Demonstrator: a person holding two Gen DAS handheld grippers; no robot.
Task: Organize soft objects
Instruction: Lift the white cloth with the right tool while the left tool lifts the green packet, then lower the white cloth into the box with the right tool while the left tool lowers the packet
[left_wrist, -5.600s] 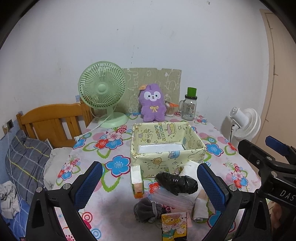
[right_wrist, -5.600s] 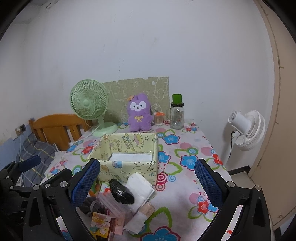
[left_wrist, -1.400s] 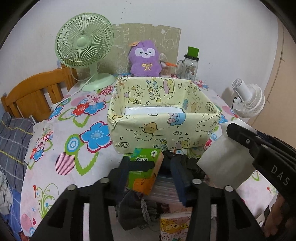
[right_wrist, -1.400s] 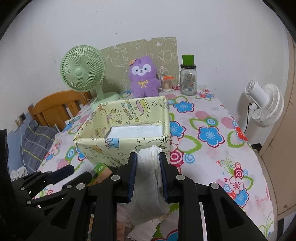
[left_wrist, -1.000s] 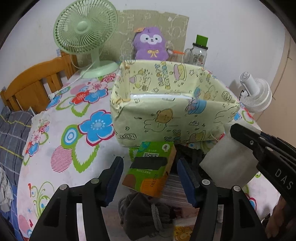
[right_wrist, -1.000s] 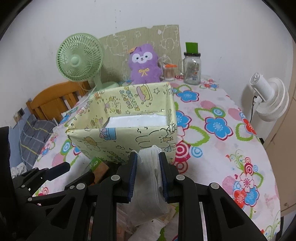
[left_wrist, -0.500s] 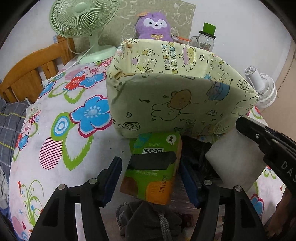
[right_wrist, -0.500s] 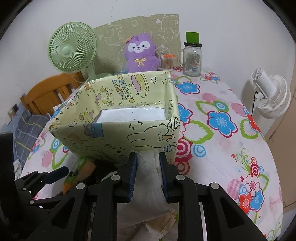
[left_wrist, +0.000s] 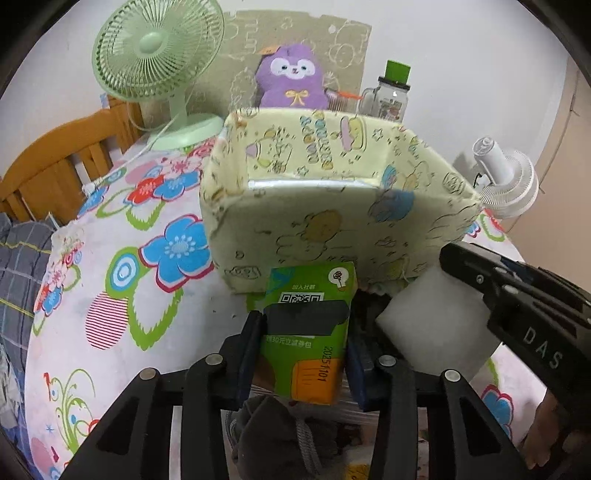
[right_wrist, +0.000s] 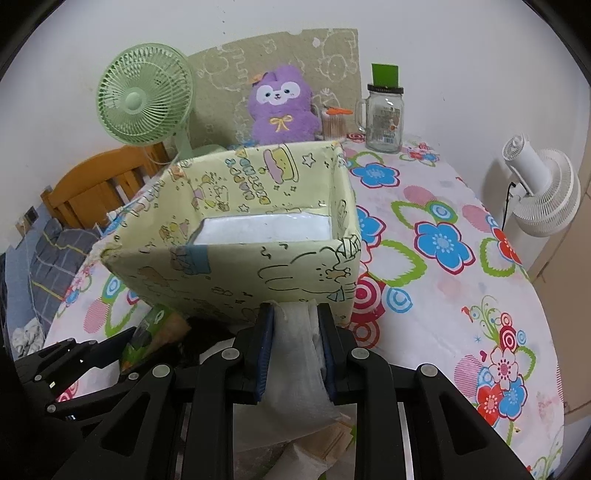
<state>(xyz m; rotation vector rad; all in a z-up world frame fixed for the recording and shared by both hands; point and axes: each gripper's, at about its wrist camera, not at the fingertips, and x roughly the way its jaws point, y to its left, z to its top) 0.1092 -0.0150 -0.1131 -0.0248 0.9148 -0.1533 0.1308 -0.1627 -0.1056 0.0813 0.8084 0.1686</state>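
Observation:
A green tissue pack (left_wrist: 310, 288) stands between the blue pads of my left gripper (left_wrist: 303, 326). The jaws are closing and both pads touch its sides, just in front of the yellow cartoon-print box (left_wrist: 332, 229). My right gripper (right_wrist: 295, 332) is shut on a soft white packet (right_wrist: 295, 373), held close to the box's near wall (right_wrist: 240, 280). In the left wrist view the same white packet (left_wrist: 436, 321) hangs from the right gripper (left_wrist: 517, 295) at the right. The box holds a flat white item (right_wrist: 266, 230).
Under the grippers lie a grey drawstring pouch (left_wrist: 273, 435) and other soft packs. At the table's back stand a green fan (right_wrist: 144, 99), a purple plush (right_wrist: 280, 107) and a glass jar (right_wrist: 384, 118). A white fan (right_wrist: 543, 192) stands off the right edge, a wooden chair (left_wrist: 55, 155) at the left.
The left jaws have drawn in from a wide stance until the pads meet the green tissue pack. The right gripper has kept its hold on the white packet.

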